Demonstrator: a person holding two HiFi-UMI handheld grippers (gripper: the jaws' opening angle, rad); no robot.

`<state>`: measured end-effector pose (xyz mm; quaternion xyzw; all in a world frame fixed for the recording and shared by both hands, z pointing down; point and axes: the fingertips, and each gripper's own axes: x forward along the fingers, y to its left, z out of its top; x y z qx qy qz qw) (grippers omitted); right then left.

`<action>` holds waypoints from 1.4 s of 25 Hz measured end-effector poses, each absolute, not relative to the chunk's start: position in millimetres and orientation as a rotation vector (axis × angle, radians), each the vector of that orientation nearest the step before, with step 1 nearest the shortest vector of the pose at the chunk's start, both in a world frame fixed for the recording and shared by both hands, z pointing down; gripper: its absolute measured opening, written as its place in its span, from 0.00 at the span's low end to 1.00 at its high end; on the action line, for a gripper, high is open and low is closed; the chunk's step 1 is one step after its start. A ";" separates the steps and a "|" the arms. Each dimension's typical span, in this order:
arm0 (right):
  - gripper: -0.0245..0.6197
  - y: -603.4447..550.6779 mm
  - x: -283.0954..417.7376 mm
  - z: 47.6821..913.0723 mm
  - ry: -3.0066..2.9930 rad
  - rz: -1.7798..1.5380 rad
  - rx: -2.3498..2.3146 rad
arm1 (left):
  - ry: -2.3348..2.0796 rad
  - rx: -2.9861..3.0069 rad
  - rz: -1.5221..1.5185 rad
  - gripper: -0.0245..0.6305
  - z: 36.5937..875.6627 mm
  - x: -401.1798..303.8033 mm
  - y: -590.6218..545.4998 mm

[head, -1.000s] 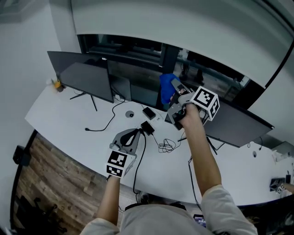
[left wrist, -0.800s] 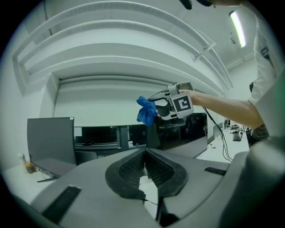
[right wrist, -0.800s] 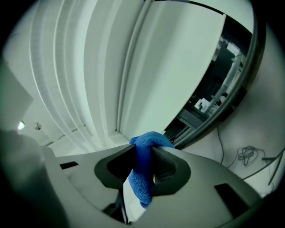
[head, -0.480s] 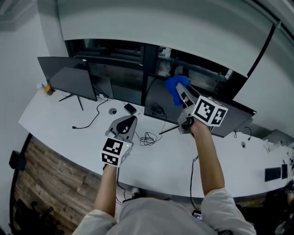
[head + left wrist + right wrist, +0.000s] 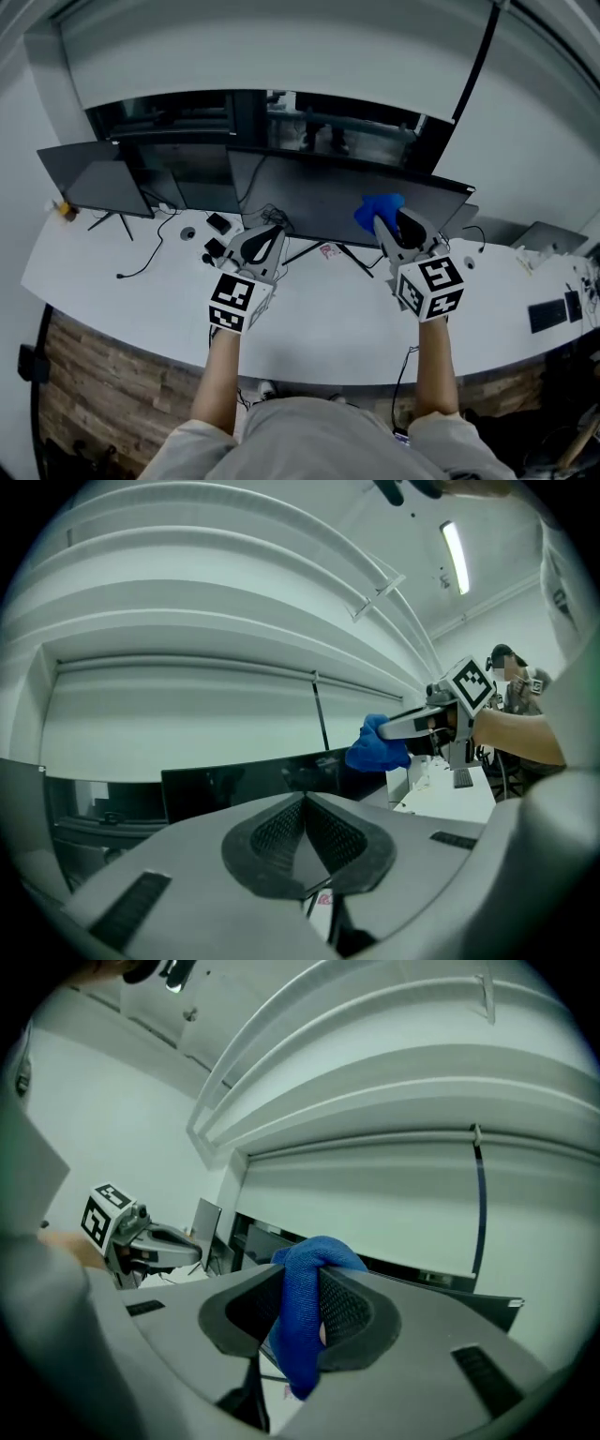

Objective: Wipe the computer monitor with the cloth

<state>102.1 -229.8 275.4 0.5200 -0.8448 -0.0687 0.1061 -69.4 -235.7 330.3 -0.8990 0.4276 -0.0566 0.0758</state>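
The right gripper [image 5: 388, 231] is clenched on a blue cloth [image 5: 378, 210], which it holds up at the monitor [image 5: 309, 202], right of centre in the head view. The left gripper [image 5: 270, 234] has its jaws pressed together with nothing between them, low before the screen's left half. Both forearms reach forward over the white desk [image 5: 319, 323].

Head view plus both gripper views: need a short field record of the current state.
monitor: wide, dark screen, on a stand at the back of the desk
side monitor: dark, at the desk's far left
right gripper: shut on the blue cloth
blue cloth: bunched between the jaws, up at the monitor's right half; contact unclear
left gripper: shut, nothing between the jaws, held over the desk before the monitor
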 end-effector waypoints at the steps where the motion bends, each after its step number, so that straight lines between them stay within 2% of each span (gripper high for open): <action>1: 0.22 -222.0 112.5 274.5 -2.462 -0.222 1.549 | 1.260 -2.697 -0.169 0.07 327.6 -59.9 -234.9; 12: 0.22 -173.5 176.7 292.6 -2.338 -0.200 1.664 | 1.102 -2.696 -0.208 0.07 319.7 -1.6 -222.6; 35: 0.21 -179.5 176.6 303.4 -2.268 -0.267 1.713 | 1.052 -2.696 -0.241 0.07 325.2 7.7 -222.2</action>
